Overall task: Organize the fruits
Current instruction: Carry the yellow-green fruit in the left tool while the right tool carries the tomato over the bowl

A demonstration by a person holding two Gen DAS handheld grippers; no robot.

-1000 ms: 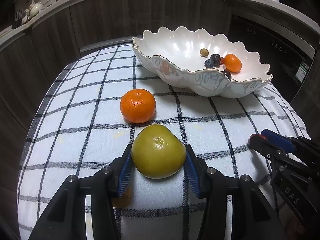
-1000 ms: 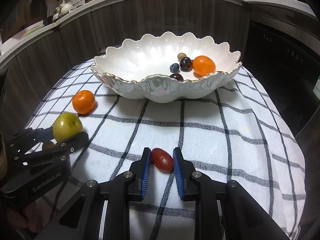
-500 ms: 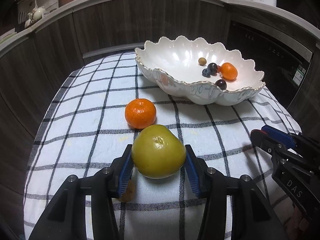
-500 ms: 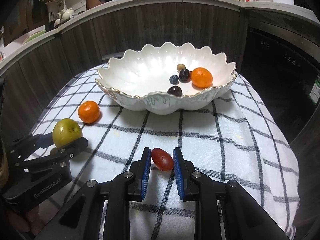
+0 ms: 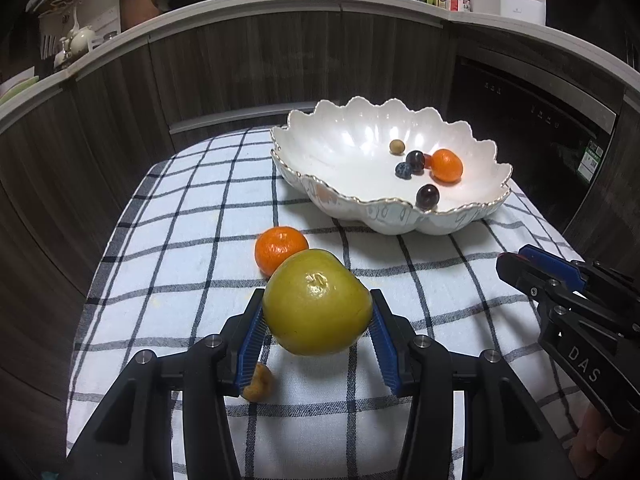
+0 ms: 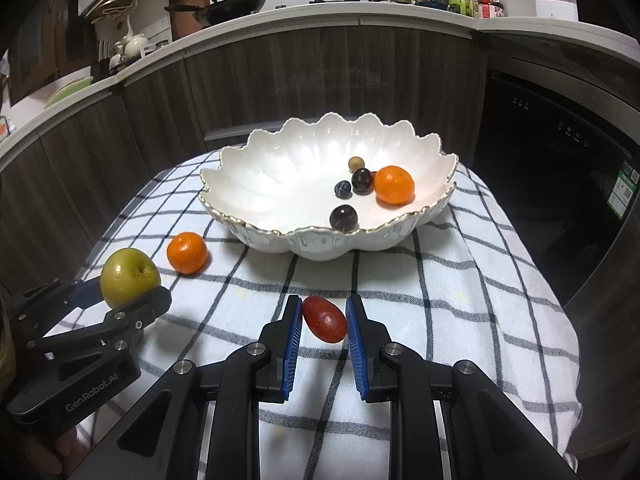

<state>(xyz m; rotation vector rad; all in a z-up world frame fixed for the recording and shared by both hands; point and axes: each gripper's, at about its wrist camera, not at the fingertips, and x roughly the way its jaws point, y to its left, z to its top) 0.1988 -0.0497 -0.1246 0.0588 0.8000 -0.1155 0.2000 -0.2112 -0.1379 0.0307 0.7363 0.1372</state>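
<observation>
Jaws of left gripper (image 5: 316, 322) clamped on green apple (image 5: 316, 302), half-hiding tangerine (image 5: 280, 248); right gripper (image 6: 322, 330) on red fruit (image 6: 324, 319).

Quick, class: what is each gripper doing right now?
Left gripper: closed on the green apple.
Right gripper: closed on the red fruit.

Yellow-green round apple (image 5: 316, 302) with a brownish stem scar, between blue ribbed pads (image 5: 251, 334) of the black left claw (image 5: 316, 332). Dark red oval fruit (image 6: 324, 319) between blue pads of the black right claw (image 6: 322, 334). Orange mandarin (image 5: 281, 249) on a white cloth with a black-grey check pattern (image 5: 192, 240). White scalloped ceramic bowl, gold-edged (image 6: 320, 240), containing an orange mandarin (image 6: 394, 185), dark purple, blue and tan small fruits. Dark brown wood-grain cabinets (image 6: 280, 80).
</observation>
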